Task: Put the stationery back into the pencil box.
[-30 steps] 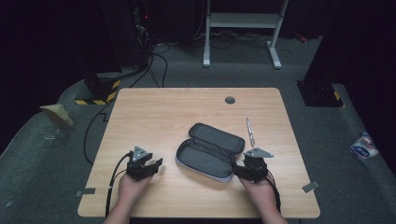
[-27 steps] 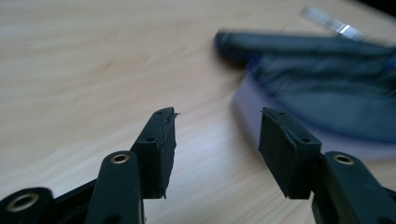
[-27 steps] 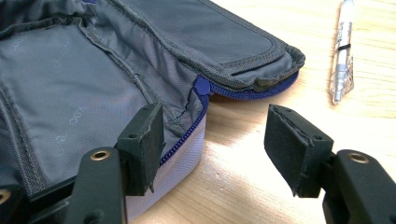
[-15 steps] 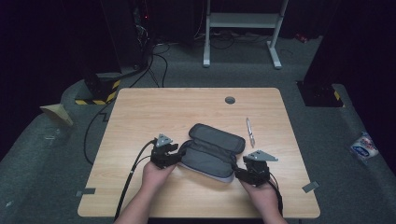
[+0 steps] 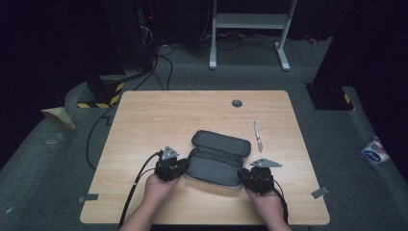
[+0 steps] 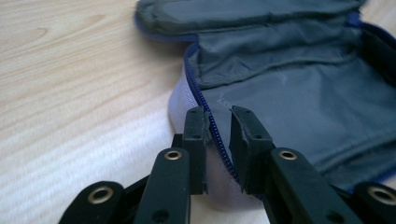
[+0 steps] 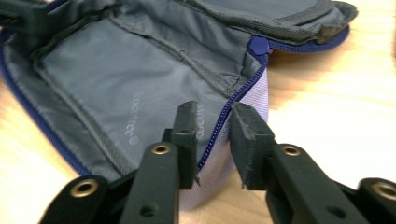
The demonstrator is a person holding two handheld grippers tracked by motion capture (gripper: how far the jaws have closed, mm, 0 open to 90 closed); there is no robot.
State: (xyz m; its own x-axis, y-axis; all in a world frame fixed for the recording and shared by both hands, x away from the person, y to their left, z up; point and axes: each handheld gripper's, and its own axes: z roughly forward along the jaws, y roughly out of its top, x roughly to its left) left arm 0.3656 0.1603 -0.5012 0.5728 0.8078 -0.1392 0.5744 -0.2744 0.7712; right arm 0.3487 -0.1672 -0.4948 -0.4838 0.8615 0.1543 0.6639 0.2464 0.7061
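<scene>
Your left tool (image 5: 179,166) is at the left end of the open grey pencil case (image 5: 219,161), and your right tool (image 5: 251,176) is at its right end. The case lies near the front middle of the wooden bench (image 5: 154,120), with its lid flap folded back away from you. Up close in the left gripper view, the left tool (image 6: 218,122) has its two black jaws on either side of the case's blue zipper edge (image 6: 205,109); the jaws have just been closing, and they now pinch the rim of the case (image 6: 299,93). In the right gripper view, the right tool (image 7: 215,119) does the same at the other end: its jaws have just been closing too, and they grip the rim by the blue zipper (image 7: 243,95), with the grey lining of the case (image 7: 116,79) open beyond them. A pen (image 5: 258,136) lies on the bench just past the right end of the case, apart from it and from your right tool. A small round hole (image 5: 236,103) sits near the far edge of the bench. Black cables trail from your left tool over the front left edge of the bench. Nothing lies between your tools and the case.
</scene>
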